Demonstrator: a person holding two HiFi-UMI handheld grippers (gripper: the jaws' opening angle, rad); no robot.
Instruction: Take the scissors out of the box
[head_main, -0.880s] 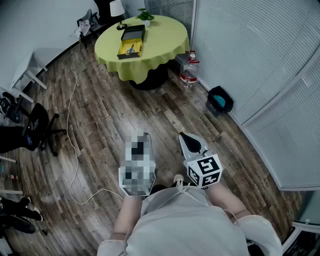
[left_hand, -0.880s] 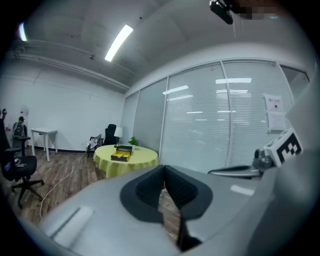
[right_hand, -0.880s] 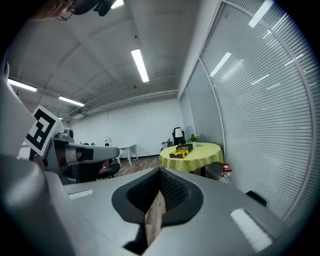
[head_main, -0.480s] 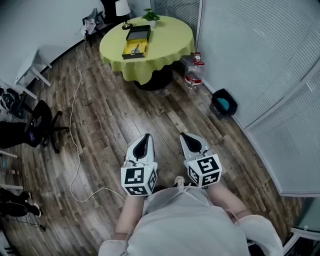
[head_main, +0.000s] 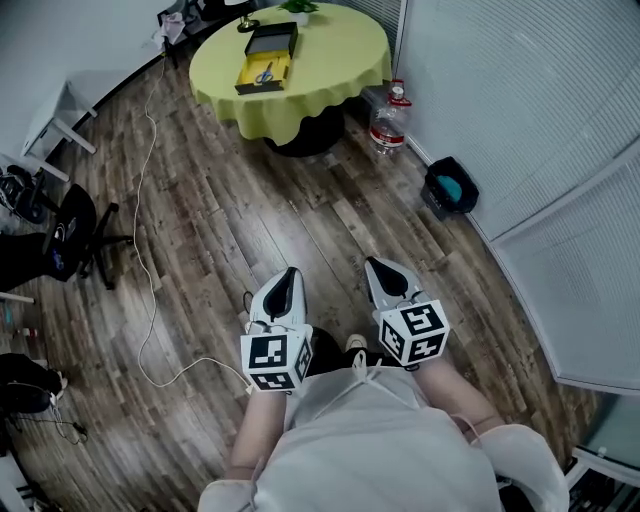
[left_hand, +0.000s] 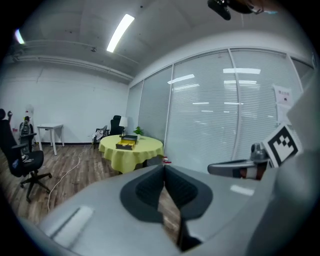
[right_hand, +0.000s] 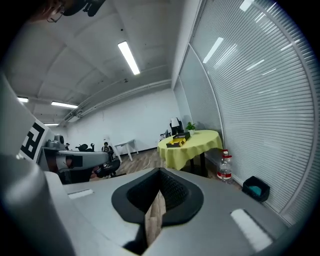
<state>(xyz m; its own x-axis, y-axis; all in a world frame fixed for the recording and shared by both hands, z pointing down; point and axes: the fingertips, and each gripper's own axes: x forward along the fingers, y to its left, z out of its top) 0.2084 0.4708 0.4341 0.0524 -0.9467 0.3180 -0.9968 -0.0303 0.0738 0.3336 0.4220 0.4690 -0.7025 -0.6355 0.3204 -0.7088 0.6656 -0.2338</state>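
Far across the room stands a round table (head_main: 310, 75) with a yellow-green cloth. On it lies an opened black box (head_main: 264, 60) with a yellow lining, and blue-handled scissors (head_main: 264, 73) rest in the yellow part. My left gripper (head_main: 289, 272) and right gripper (head_main: 378, 263) are held side by side close to my body, over the wood floor. Both point toward the table, shut and empty. The left gripper view shows its jaw tips (left_hand: 163, 167) touching, with the box (left_hand: 126, 143) small in the distance. In the right gripper view its tips (right_hand: 160, 172) meet too, with the box (right_hand: 179, 139) beyond.
A water bottle (head_main: 390, 118) stands on the floor by the table, and a black bin (head_main: 446, 193) sits against the glass wall with blinds on the right. On the left are an office chair (head_main: 65, 240), a white desk (head_main: 55, 115) and a white cable (head_main: 150, 200) across the floor.
In the head view the table and box have slid toward the top edge. Both grippers stay side by side and shut.
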